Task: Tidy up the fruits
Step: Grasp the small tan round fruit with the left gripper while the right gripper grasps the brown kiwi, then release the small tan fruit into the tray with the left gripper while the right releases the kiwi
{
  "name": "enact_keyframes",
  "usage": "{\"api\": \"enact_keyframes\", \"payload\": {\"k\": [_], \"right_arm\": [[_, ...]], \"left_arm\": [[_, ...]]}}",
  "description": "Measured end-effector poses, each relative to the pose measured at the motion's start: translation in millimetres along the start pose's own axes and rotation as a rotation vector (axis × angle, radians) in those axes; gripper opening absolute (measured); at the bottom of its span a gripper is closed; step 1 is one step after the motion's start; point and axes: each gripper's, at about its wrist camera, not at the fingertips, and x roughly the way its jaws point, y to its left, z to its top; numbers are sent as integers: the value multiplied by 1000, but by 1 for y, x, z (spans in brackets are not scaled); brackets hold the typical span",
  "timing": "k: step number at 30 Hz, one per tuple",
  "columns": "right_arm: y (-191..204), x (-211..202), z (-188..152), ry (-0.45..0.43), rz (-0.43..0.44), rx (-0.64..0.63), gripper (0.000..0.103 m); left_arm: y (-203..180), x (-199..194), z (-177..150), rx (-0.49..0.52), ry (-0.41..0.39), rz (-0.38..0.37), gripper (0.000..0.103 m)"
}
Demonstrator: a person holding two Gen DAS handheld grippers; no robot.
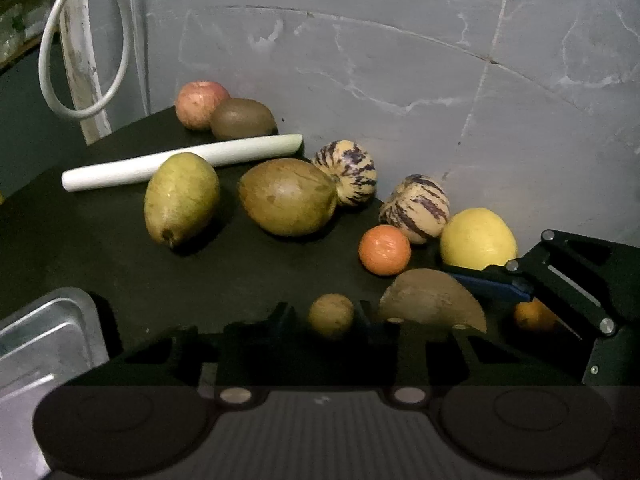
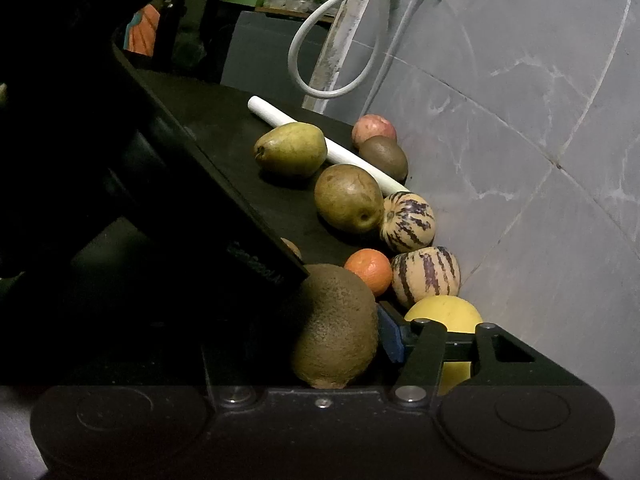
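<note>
The left gripper (image 1: 331, 314) stands open around a small round brown fruit (image 1: 331, 315). Right of it, the right gripper (image 2: 340, 332) clenches a fuzzy brown oval kiwi (image 2: 335, 326). Behind: 2 green-brown pears (image 1: 182, 199), 2 purple-striped cream melons (image 1: 346, 171).

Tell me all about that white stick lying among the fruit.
The white stick is a long, smooth, matte cylinder, pale white with a slightly greenish, slant-cut end toward the wall. It lies flat on the dark tabletop. A green pear sits in front of its middle, hiding part of it; a kiwi sits just behind. Whether they touch it is unclear. No gripper is near it.
</note>
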Motion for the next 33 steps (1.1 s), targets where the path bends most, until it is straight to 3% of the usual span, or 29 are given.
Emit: {"api": "enact_keyframes", "payload": {"k": [4, 8, 18, 26, 33], "right_arm": [[-2, 1, 1, 2, 6, 10, 58], [0, -2, 0, -5, -3, 6, 57], [13, -12, 4, -44, 8, -18, 56], [33, -12, 41, -122, 78, -39, 56], [64, 2, 85, -207, 178, -94, 56]], "left_arm": [[-3, 1, 1, 6, 3, 4, 28], [-3, -1, 0, -27, 6, 12, 28], [30, -34, -15, -247, -46, 36, 28], [86, -84, -33, -436, -137, 146, 28], [145, -112, -53, -572, -171, 291, 28]]}}
